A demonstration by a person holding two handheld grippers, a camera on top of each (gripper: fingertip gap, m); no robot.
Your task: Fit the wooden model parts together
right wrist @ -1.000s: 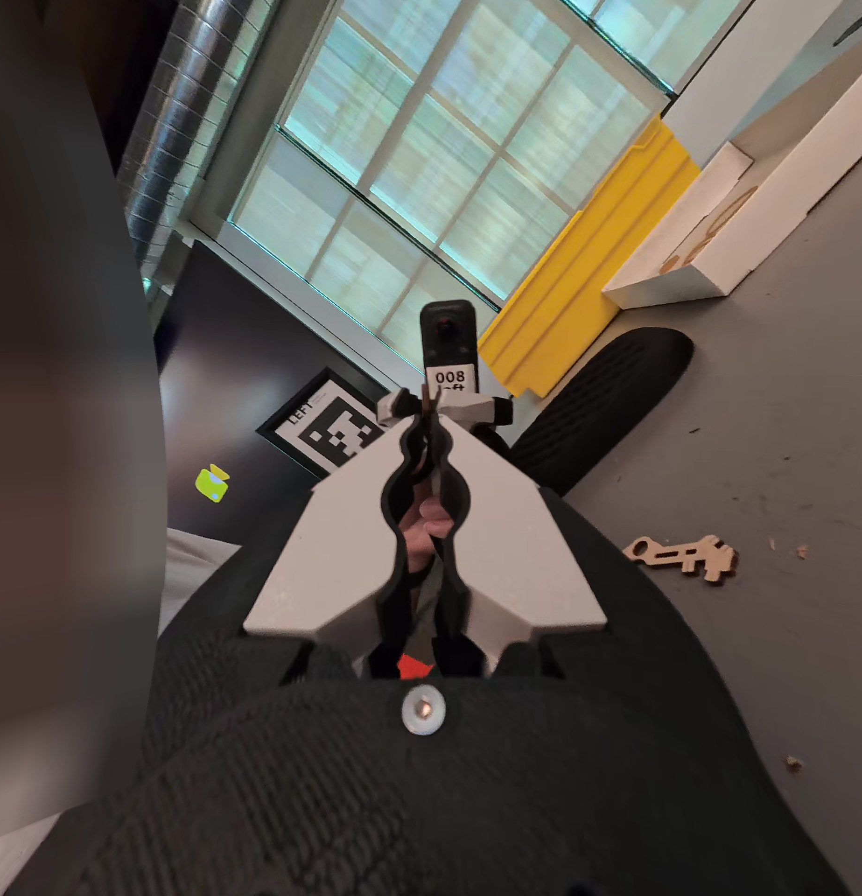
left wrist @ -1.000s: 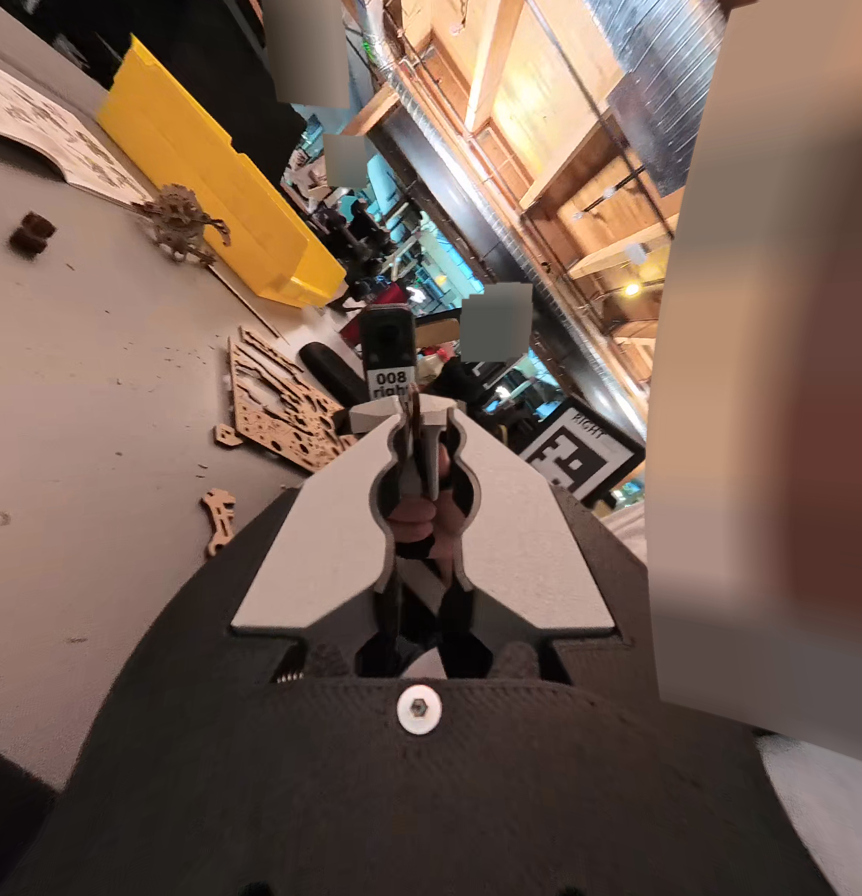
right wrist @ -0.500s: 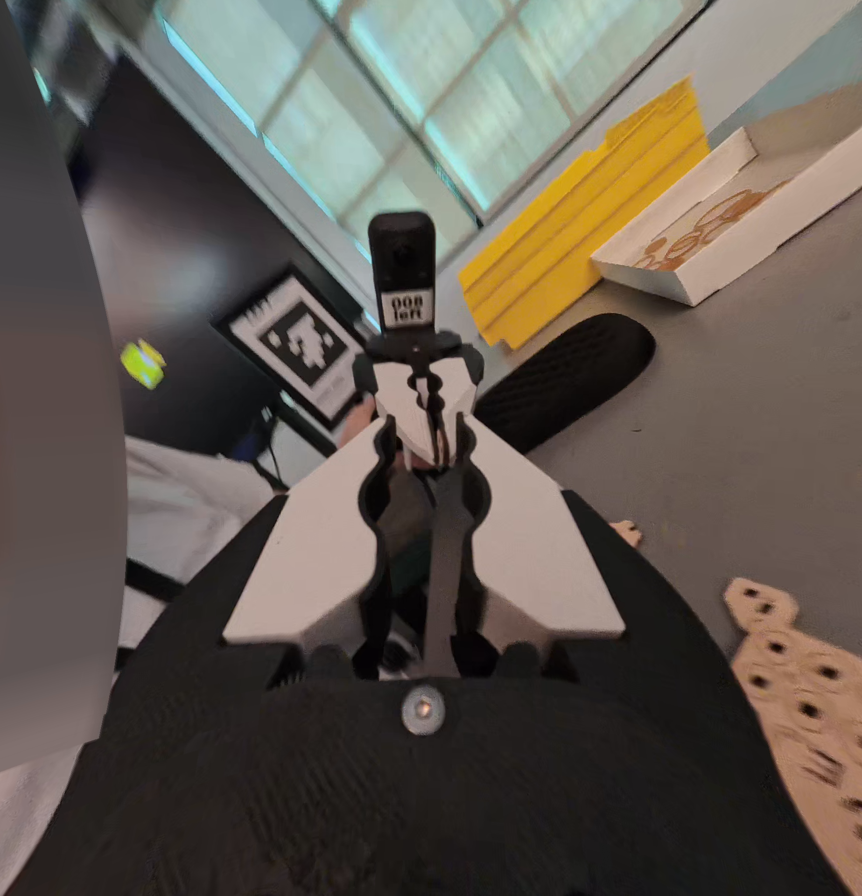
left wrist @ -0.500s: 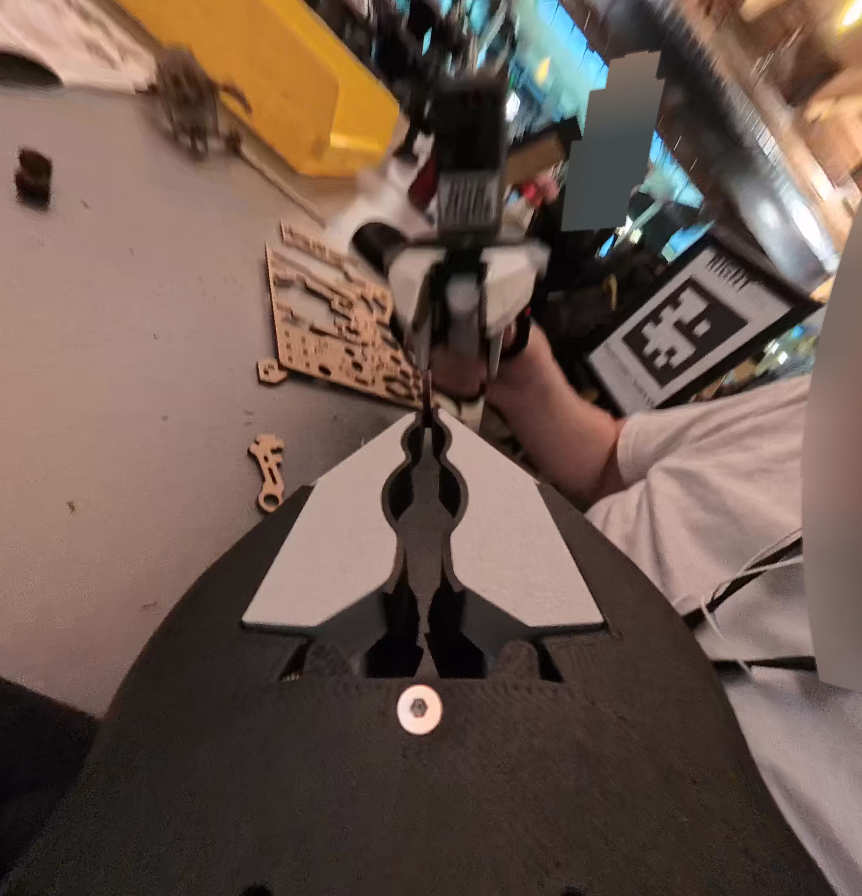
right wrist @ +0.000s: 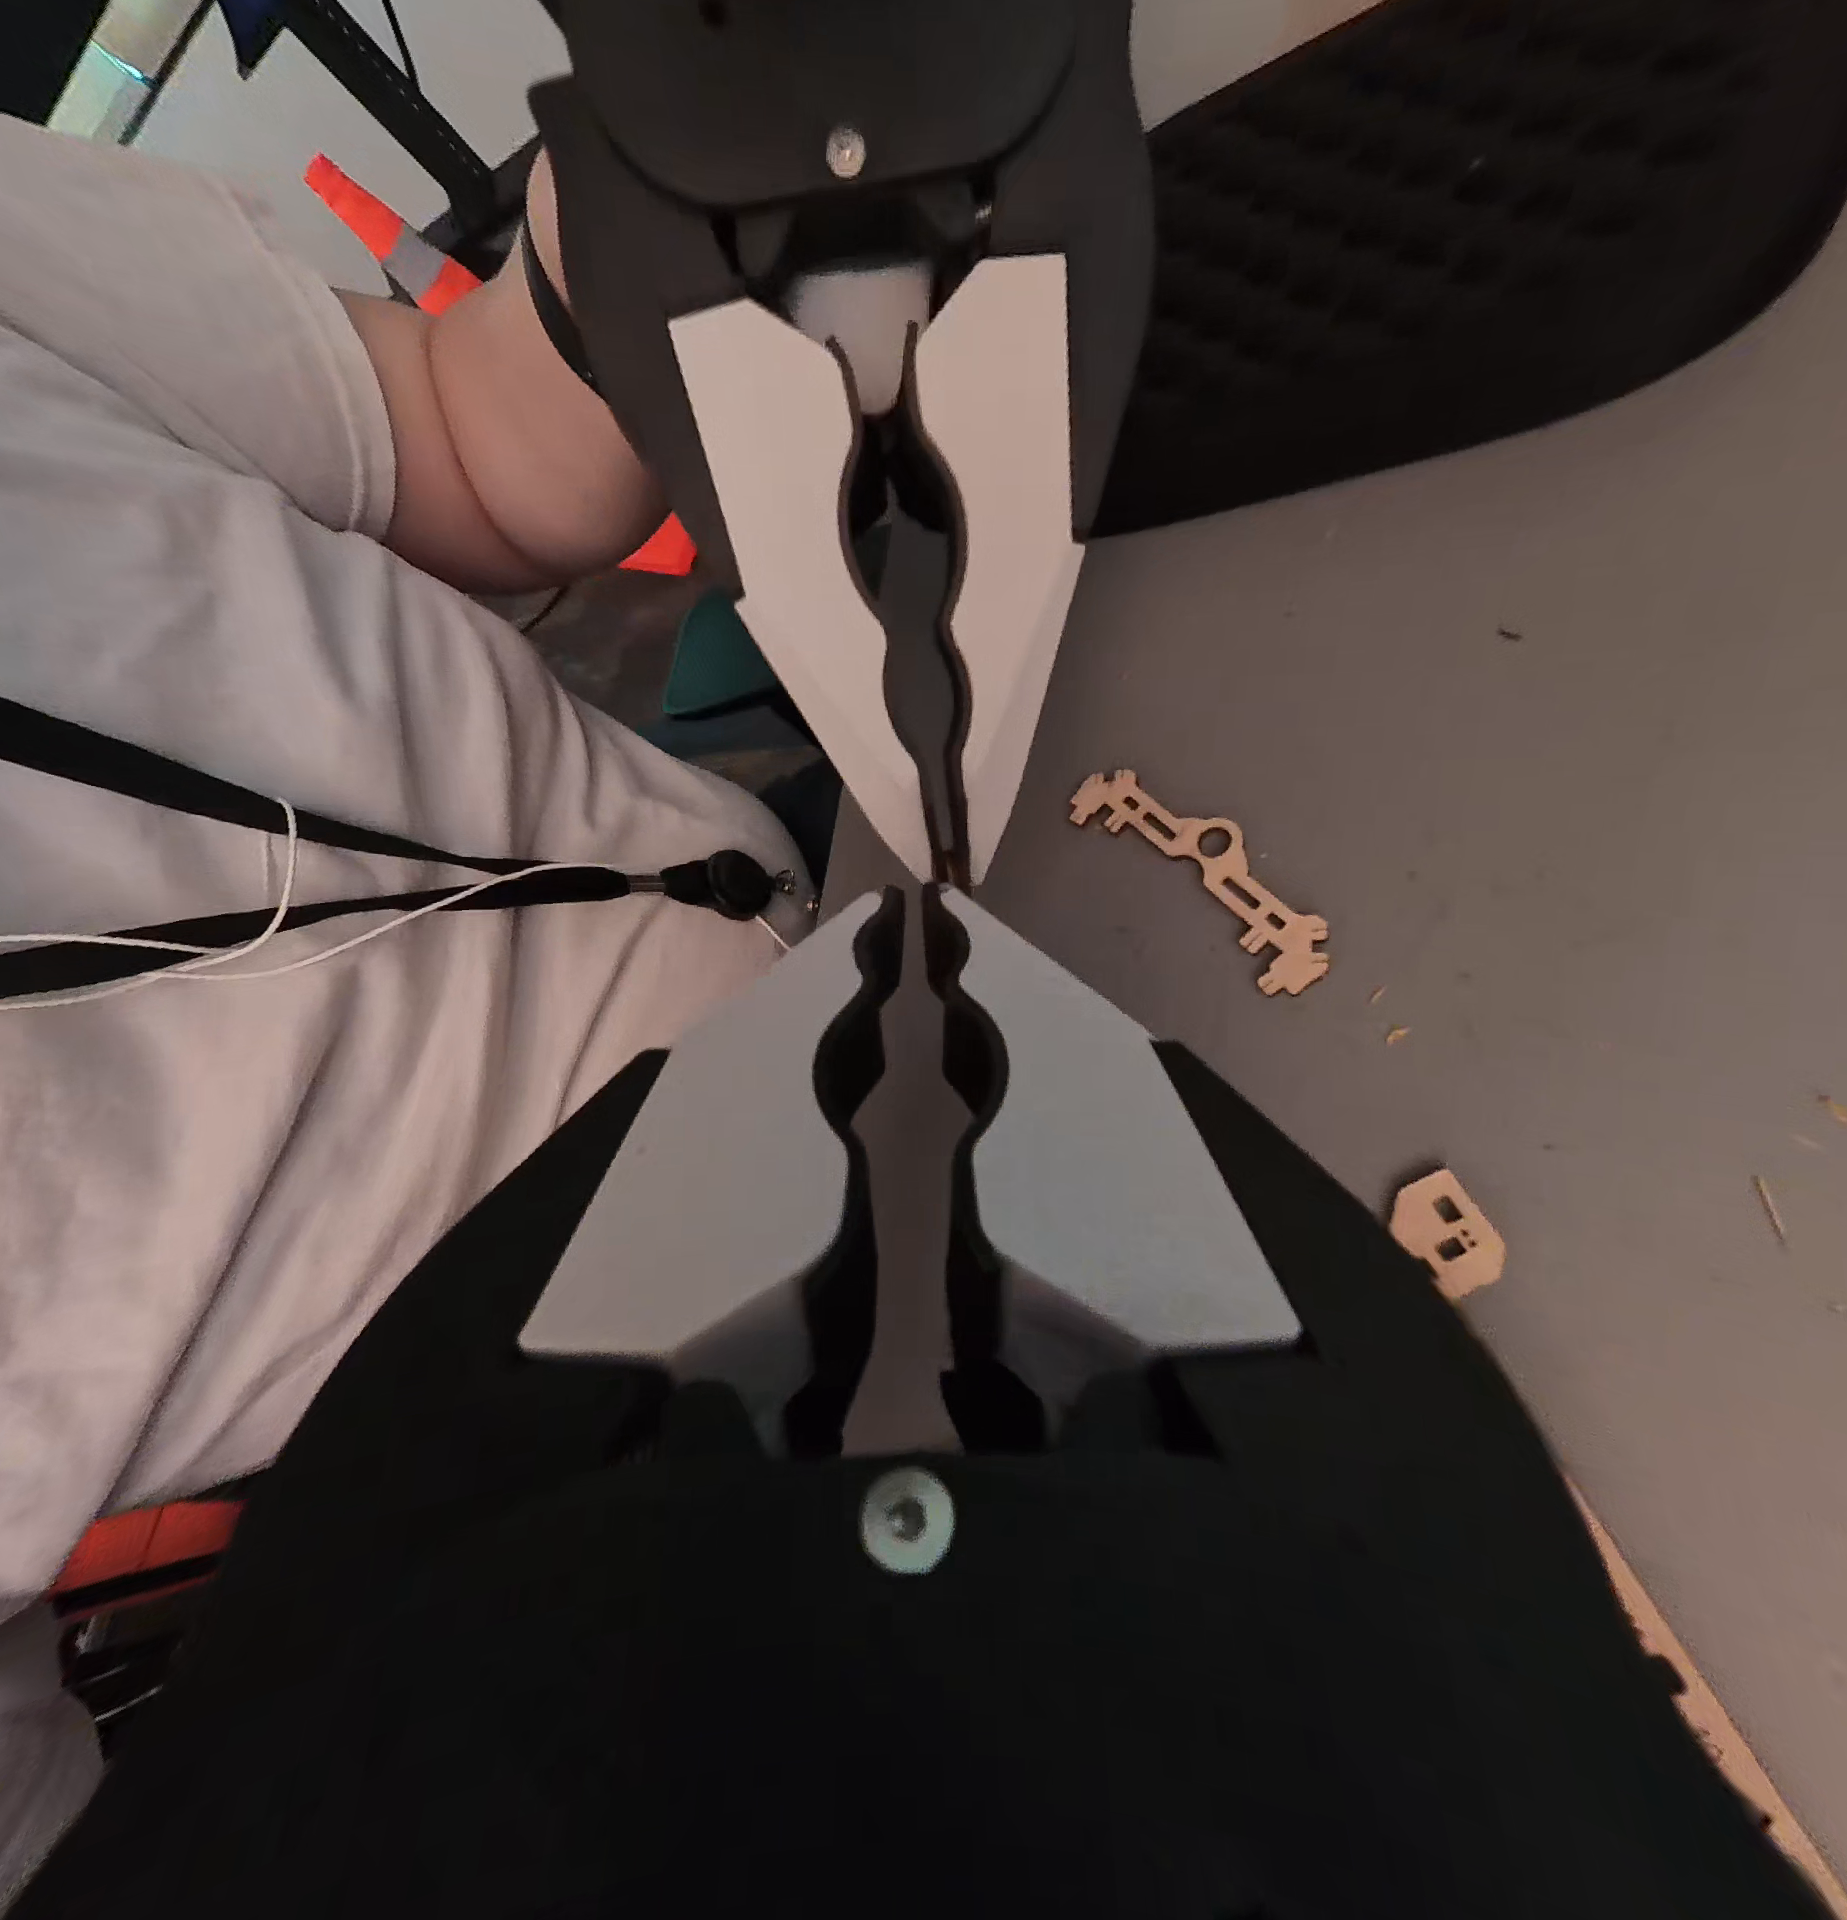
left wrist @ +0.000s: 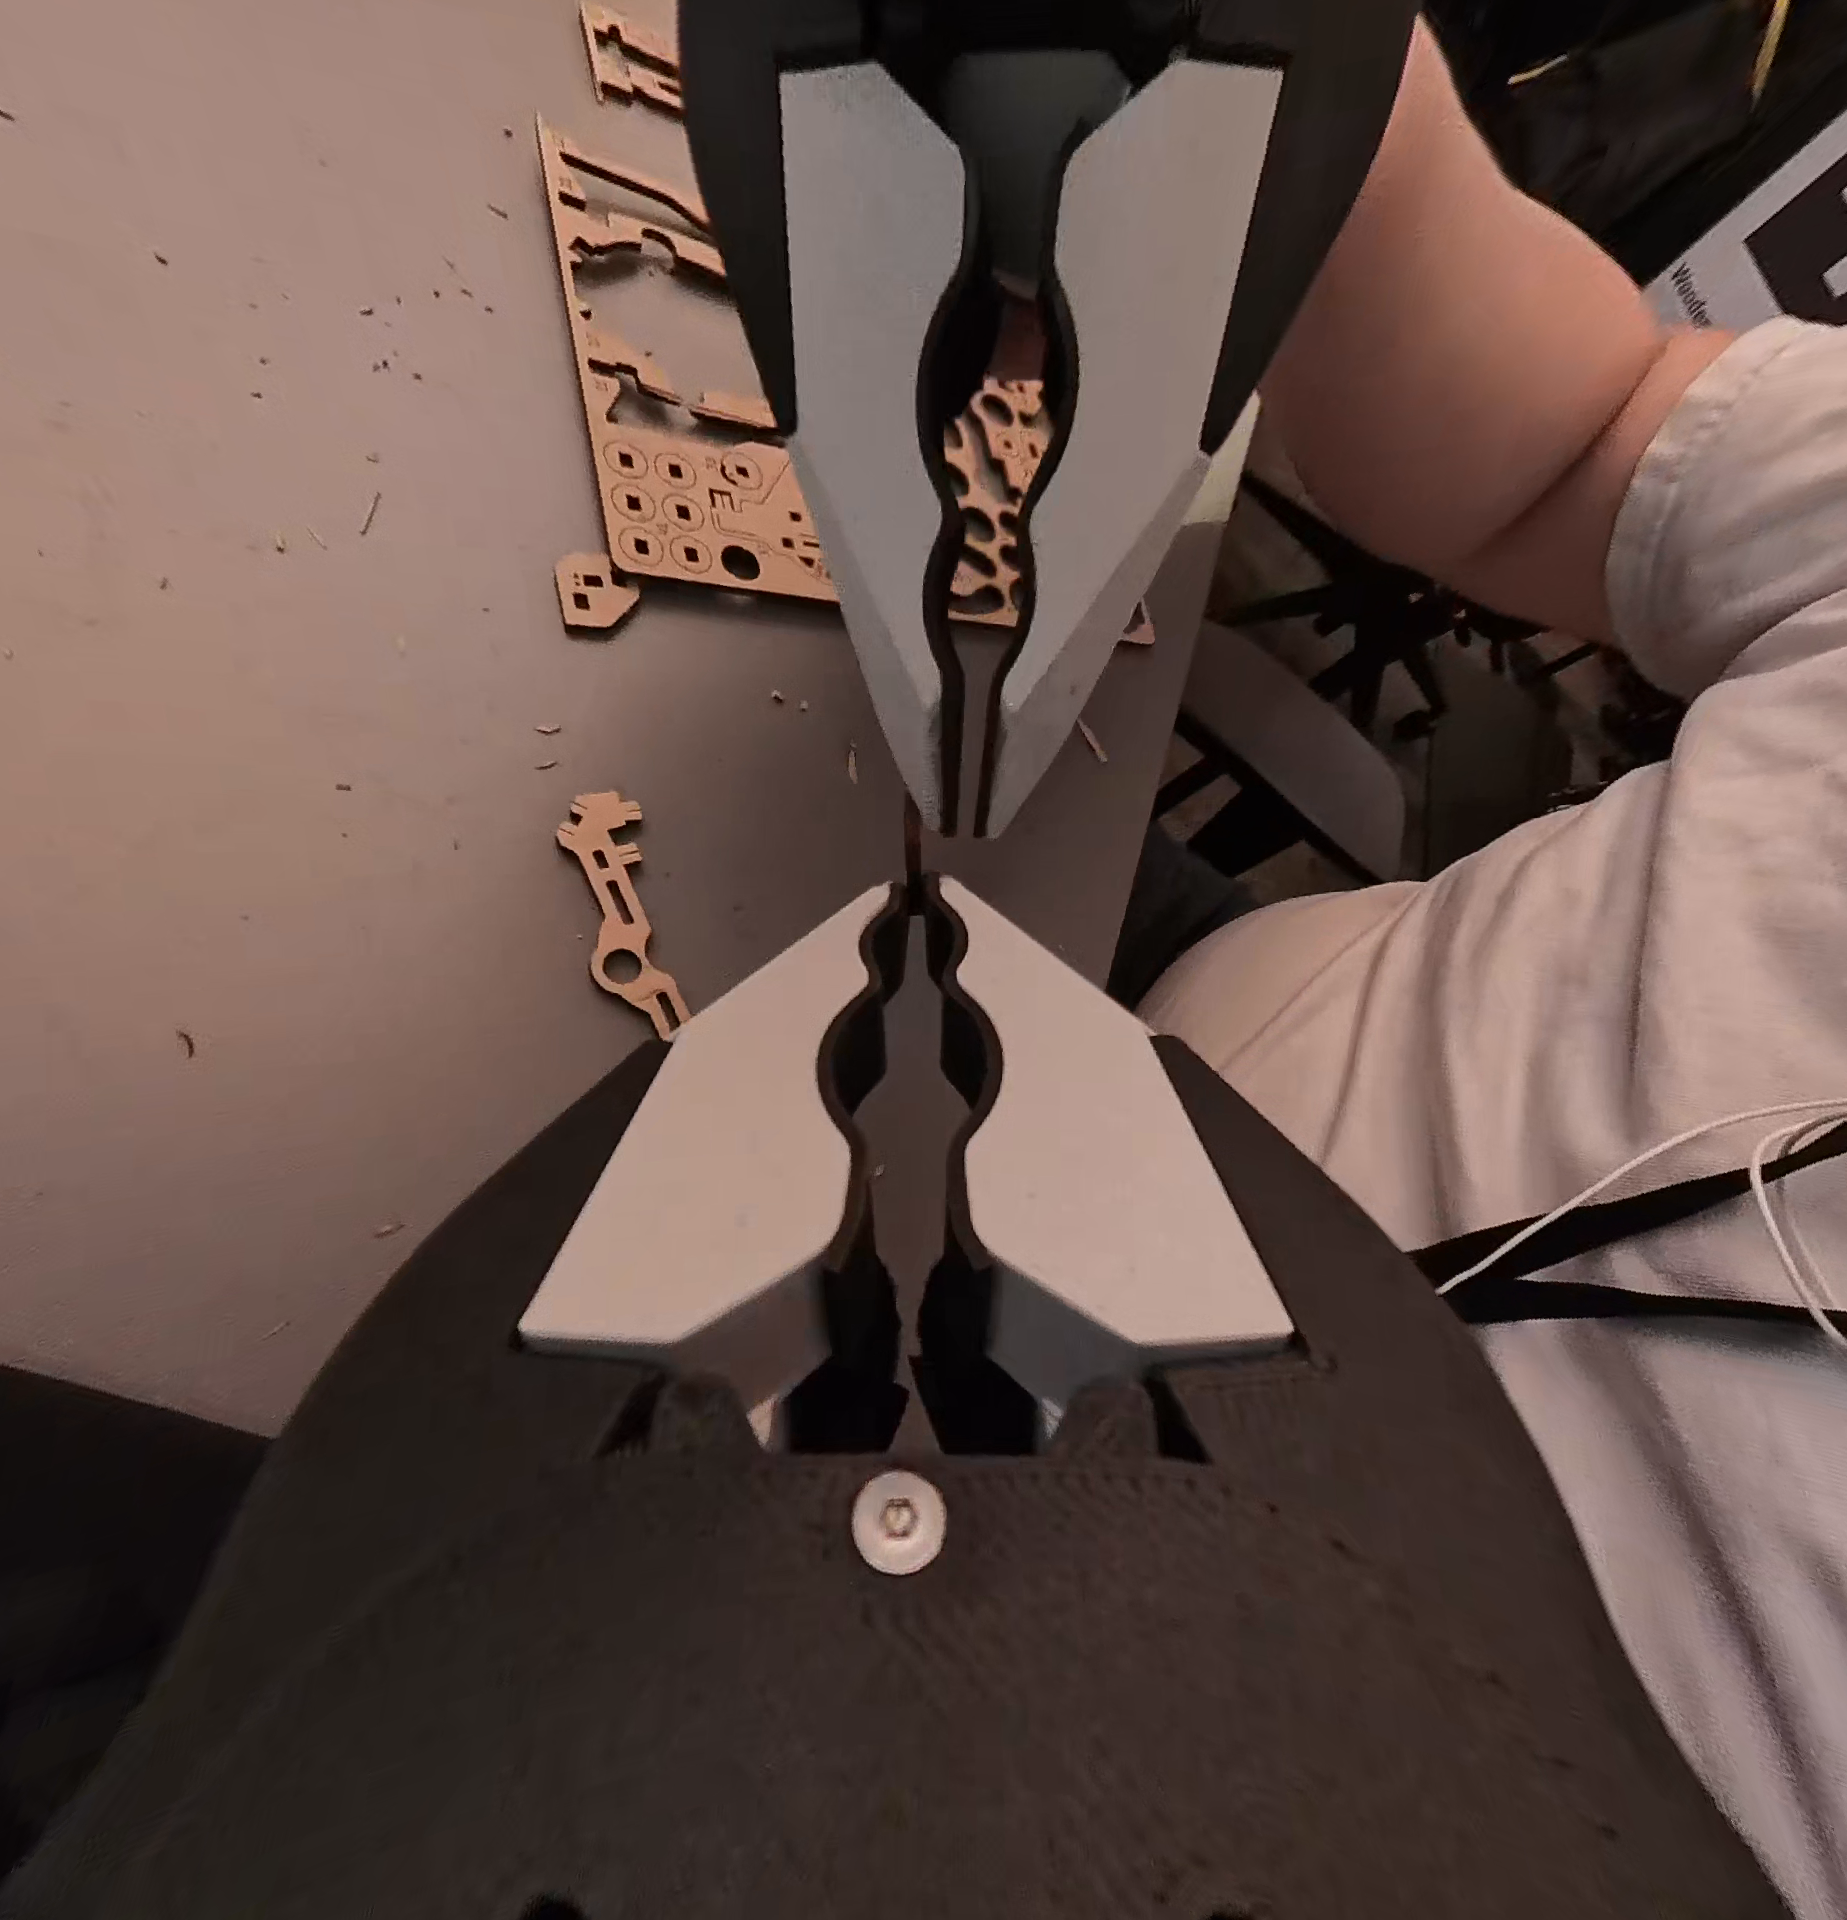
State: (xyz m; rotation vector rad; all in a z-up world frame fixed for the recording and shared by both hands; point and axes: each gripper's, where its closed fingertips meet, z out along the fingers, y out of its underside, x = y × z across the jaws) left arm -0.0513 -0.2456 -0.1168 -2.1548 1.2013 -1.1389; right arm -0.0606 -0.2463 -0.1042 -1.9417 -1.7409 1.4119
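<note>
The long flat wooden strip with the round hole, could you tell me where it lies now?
The long flat wooden strip lies on the grey table, left of the left gripper in the left wrist view.

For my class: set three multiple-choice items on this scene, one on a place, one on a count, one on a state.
1. Where is the key-shaped part? A on the table; B in a gripper; C inside a box.
2. How many loose wooden parts lie on the table in the right wrist view? A one; B two; C five.
3. The left gripper is: A wide open; B lying flat; C shut on a thin part.
Key: A, it lies flat on the grey top; B, the key-shaped part plus a small tab; C, the thin part sticks out of its closed tips.
</note>
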